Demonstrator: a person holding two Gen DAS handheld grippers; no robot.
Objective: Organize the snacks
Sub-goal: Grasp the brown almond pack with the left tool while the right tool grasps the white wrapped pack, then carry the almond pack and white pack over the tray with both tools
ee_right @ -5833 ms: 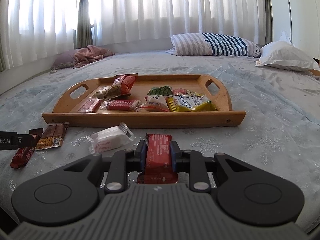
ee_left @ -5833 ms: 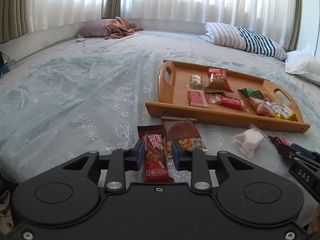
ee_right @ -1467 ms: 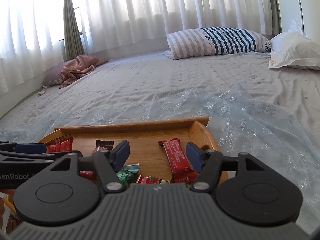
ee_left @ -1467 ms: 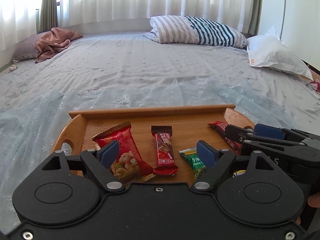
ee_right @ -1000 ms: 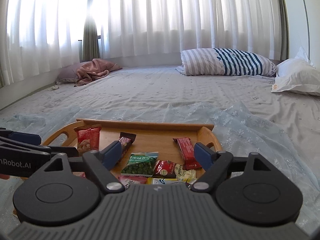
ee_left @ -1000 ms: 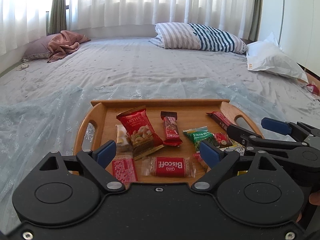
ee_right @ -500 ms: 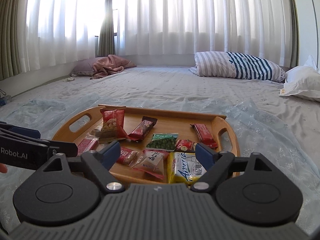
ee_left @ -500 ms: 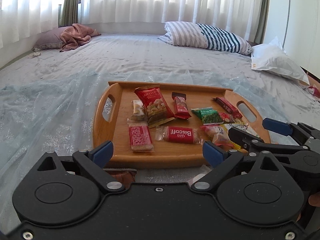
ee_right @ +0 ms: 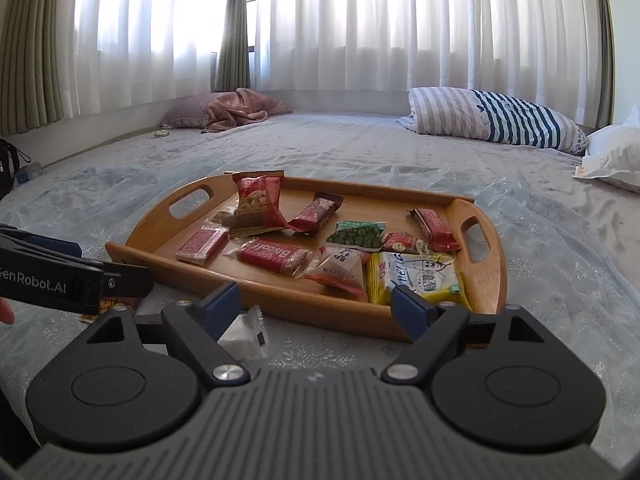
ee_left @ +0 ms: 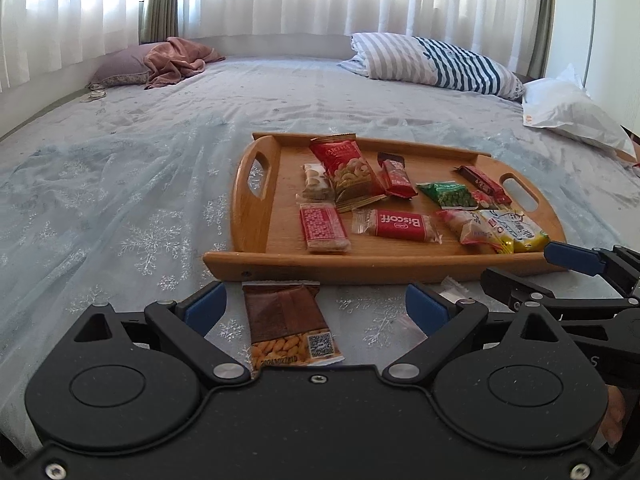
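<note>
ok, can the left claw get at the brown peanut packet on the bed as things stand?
Probably yes. The left claw is open, and the brown peanut packet lies flat on the bedspread right between its fingers, short of the wooden tray. Nothing covers it; the right claw sits off to the side.

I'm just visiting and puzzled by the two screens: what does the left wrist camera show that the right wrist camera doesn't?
Only the left view shows the brown peanut packet whole, lying on the bedspread between the open left gripper. Only the right view shows the white packet clearly, beside the open right gripper, plus a dark bag at the far left. Both show the wooden tray of snacks and the striped pillow.
</note>
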